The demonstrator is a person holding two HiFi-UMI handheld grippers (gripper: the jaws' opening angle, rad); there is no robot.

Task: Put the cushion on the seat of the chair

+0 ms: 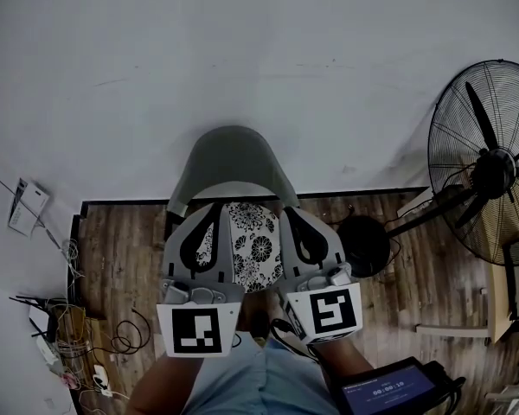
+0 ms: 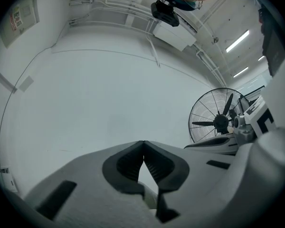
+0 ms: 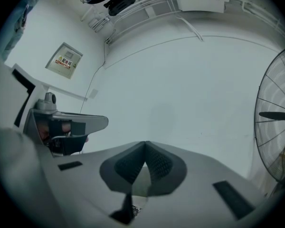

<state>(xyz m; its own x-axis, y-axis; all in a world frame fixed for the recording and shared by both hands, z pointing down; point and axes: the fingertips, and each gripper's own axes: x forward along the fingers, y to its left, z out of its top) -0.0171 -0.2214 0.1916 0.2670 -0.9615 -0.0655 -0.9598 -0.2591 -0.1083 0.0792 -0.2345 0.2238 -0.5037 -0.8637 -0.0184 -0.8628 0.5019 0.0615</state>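
Observation:
A grey chair (image 1: pixel 231 158) stands against the white wall, its back towards the wall. A cushion (image 1: pixel 255 245) with a black and white flower print lies on its seat. My left gripper (image 1: pixel 218 206) hovers over the cushion's left edge and my right gripper (image 1: pixel 287 211) over its right edge, both pointing level at the wall. In the left gripper view the left gripper (image 2: pixel 143 143) is shut, tips touching, nothing between them. The right gripper (image 3: pixel 145 143) is shut the same way, with a bit of the cushion's print (image 3: pixel 131 214) showing beneath it.
A large standing fan (image 1: pixel 489 162) is at the right, its round black base (image 1: pixel 363 245) on the wooden floor beside the chair. Cables and a power strip (image 1: pixel 69 331) lie at the left. A screen device (image 1: pixel 389 392) is at the bottom right.

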